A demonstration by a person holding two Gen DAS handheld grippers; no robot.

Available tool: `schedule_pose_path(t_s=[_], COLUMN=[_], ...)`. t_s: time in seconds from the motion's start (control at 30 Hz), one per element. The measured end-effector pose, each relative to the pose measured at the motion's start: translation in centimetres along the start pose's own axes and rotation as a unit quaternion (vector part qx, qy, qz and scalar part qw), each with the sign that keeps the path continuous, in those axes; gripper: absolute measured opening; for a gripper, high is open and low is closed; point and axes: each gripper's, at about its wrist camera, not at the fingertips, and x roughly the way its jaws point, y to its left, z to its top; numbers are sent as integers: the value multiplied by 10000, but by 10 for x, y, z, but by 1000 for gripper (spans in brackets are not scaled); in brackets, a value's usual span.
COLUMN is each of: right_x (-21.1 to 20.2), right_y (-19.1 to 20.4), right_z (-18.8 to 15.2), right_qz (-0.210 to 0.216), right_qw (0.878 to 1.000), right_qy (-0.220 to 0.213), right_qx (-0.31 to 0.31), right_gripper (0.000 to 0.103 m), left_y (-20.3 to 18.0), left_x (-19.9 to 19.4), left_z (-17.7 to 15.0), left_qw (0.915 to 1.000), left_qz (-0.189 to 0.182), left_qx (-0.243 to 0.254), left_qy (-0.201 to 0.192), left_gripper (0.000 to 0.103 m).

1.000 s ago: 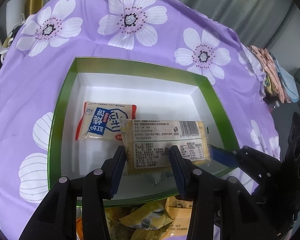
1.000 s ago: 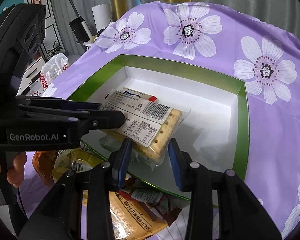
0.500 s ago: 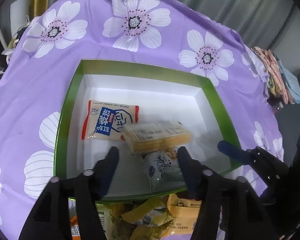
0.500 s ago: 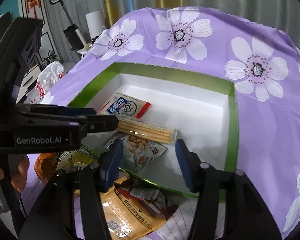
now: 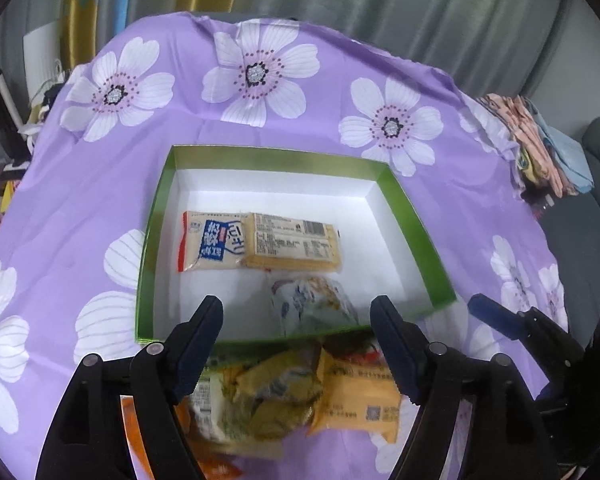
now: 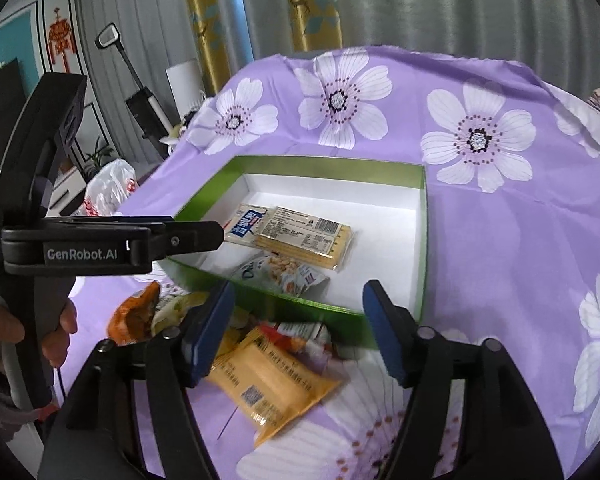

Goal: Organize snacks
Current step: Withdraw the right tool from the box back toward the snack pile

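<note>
A purple flowered cloth (image 5: pixel 100 208) covers the bench and fills most of both views, with a green-walled white box (image 5: pixel 404 216) at frame centre. Inside the box a clear cracker pack (image 5: pixel 292 246) overlaps a blue-and-white packet (image 5: pixel 208 246), a small nut bag (image 5: pixel 312 304) lies just below them, and loose snack packets (image 6: pixel 272 384) sit outside its near wall. At the bottom of each frame, the left hand-held gripper (image 5: pixel 296 332) and the right hand-held gripper (image 6: pixel 298 320) are both opening wide, nothing between their jaws.

cracker pack (image 5: pixel 292 246) flat in green box (image 5: pixel 412 240) | overlaps white-blue packet (image 5: pixel 210 246)
</note>
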Motion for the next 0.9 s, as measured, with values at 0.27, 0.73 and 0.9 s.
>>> schedule_pose_path(t_s=[0.27, 0.73, 0.9], right_x=[-34, -80, -85], right_y=[3, 16, 20], right_z=[-27, -46, -55], right_qz=[-182, -180, -193], right_qw=[9994, 9990, 9992], right_qy=[-113, -232, -174], right_qx=[261, 334, 317], right_gripper=[79, 80, 81], left_y=[-12, -25, -16], left_x=[-32, -72, -80], left_z=[-30, -68, -84], left_qw=[9997, 9991, 9997], left_qz=[125, 267, 203], left_qx=[212, 263, 66], left_qy=[-68, -198, -140], left_gripper=[89, 96, 96])
